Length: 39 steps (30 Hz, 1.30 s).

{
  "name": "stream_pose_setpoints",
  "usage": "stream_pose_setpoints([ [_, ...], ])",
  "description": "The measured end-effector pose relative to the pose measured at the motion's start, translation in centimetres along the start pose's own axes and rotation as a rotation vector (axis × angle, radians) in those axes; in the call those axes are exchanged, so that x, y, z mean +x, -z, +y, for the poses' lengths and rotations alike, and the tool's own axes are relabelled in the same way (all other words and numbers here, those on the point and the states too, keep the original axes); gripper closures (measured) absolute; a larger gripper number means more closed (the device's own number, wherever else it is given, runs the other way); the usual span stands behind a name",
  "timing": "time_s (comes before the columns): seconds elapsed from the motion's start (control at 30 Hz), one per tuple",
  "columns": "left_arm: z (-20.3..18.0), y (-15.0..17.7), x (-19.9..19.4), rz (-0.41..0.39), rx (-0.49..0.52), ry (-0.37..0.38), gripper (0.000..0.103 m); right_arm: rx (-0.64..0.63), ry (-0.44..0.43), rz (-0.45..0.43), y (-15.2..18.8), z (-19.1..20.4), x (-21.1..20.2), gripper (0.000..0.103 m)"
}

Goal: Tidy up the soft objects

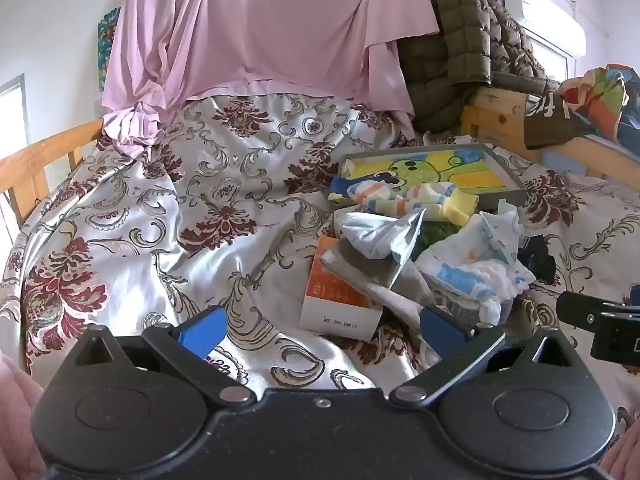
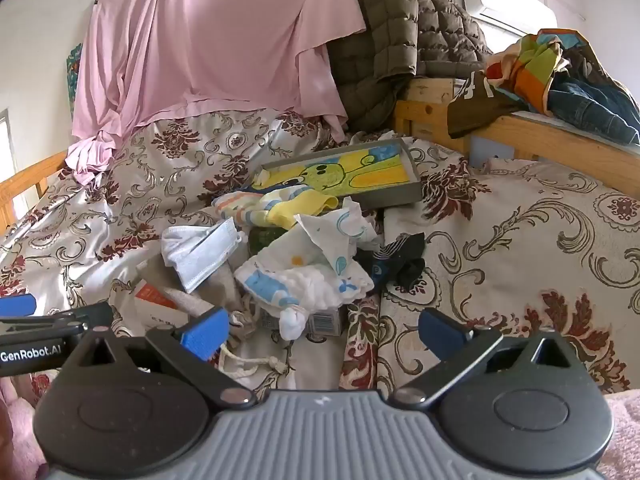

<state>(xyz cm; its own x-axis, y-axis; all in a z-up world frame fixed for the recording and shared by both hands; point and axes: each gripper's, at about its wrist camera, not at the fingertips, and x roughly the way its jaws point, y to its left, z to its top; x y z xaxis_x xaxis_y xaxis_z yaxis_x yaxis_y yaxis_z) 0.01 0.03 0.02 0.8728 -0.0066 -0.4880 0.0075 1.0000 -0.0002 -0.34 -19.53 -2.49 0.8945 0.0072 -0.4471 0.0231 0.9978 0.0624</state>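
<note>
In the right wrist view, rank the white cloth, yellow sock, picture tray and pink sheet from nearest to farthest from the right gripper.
1. White cloth, just ahead of the right gripper.
2. Yellow sock, mid-pile.
3. Picture tray, behind the pile.
4. Pink sheet, draped at the back.

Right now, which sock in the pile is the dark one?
The black sock at the pile's right edge; the striped socks near the tray are pale with yellow and orange.
</note>
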Motion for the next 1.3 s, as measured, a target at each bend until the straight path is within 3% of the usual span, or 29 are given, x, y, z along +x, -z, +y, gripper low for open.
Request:
stream_pose_setpoints([
  [1.3,0.02,0.35,0.21,-0.003,0.012,-0.004,0.001,0.006,-0.003,0.006,-0.04,-0.16,-0.11,0.000],
])
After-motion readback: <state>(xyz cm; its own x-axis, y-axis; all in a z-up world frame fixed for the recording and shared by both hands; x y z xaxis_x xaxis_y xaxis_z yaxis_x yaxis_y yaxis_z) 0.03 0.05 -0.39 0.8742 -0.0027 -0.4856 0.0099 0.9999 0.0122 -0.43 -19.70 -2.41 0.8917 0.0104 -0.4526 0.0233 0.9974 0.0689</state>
